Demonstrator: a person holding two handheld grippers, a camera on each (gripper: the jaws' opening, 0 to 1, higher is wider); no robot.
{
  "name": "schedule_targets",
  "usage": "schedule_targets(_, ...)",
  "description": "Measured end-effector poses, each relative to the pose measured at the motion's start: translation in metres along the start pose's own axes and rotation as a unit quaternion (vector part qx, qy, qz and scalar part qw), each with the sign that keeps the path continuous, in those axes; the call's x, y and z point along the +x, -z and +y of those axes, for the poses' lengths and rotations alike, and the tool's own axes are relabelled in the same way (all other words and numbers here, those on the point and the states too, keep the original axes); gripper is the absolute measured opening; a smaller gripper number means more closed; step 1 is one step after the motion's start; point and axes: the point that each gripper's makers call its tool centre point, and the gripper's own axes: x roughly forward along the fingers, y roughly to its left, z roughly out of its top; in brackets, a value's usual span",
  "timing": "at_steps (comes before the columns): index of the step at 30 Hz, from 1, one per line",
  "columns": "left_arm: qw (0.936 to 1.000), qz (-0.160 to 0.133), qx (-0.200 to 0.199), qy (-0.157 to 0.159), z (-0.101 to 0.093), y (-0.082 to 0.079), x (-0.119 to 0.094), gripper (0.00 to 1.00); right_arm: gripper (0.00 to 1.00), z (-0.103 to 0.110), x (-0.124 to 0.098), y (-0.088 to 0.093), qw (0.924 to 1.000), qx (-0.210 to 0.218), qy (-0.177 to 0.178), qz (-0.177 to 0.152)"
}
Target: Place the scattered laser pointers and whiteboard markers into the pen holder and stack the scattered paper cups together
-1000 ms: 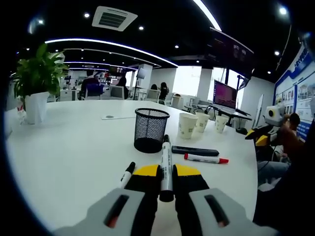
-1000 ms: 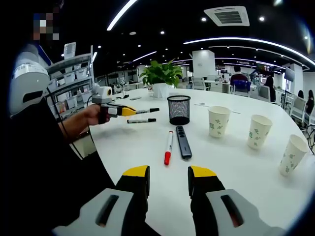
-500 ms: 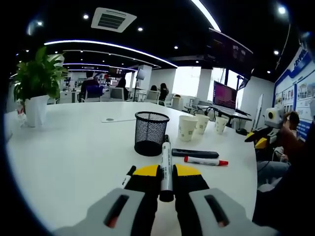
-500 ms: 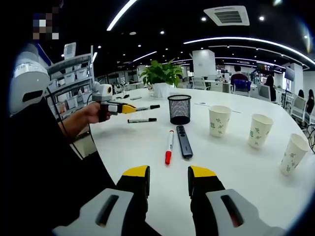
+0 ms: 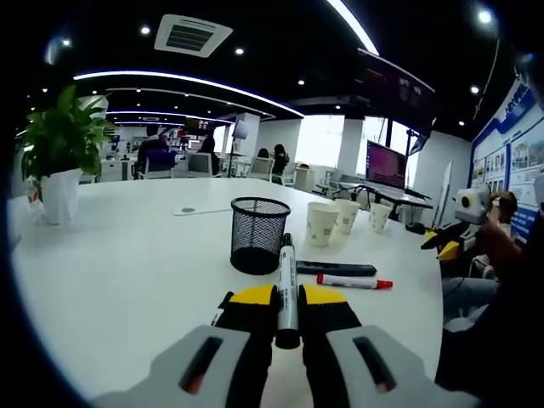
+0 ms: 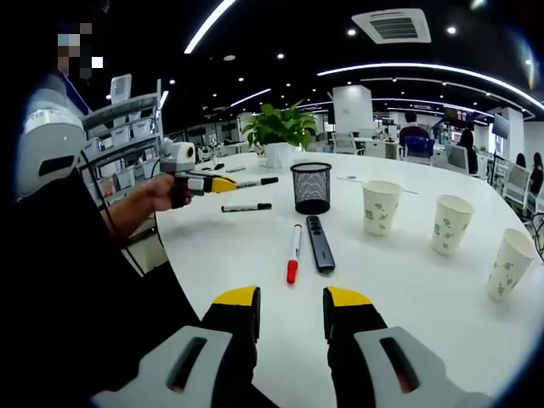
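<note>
One black whiteboard marker (image 5: 287, 280) is clamped in the left gripper (image 5: 287, 299) fingers, near the black mesh pen holder (image 5: 259, 235); next, drop it in. Right gripper (image 6: 290, 299) fingers gape, empty.

Three paper cups (image 6: 380, 206) (image 6: 450, 225) (image 6: 508, 264), three markers (image 6: 293, 252) (image 6: 246, 207) (image 6: 255, 182), one laser pointer (image 6: 320, 243), one pen holder (image 6: 311, 188).

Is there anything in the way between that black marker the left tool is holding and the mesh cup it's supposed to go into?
Nothing visible blocks it. The left gripper holds the black marker pointing at the mesh pen holder, whose top is open. The laser pointer and red marker lie off to one side.
</note>
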Motion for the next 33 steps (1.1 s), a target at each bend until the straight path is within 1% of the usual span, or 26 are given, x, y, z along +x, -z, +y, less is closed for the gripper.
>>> schedule_targets(21,1.0,-0.002,0.003,0.003,-0.001,-0.007,0.005,0.13,0.33,-0.002,-0.001,0.002,1.0,0.003,0.001,0.0)
schedule_targets(25,1.0,-0.005,0.007,0.003,0.0,-0.012,0.007,0.13,0.32,-0.001,-0.002,0.003,1.0,0.004,0.001,-0.001)
schedule_targets(33,0.9999,-0.006,0.012,0.005,-0.001,-0.017,0.01,0.13,0.32,-0.002,-0.003,0.003,1.0,0.004,0.003,0.0)
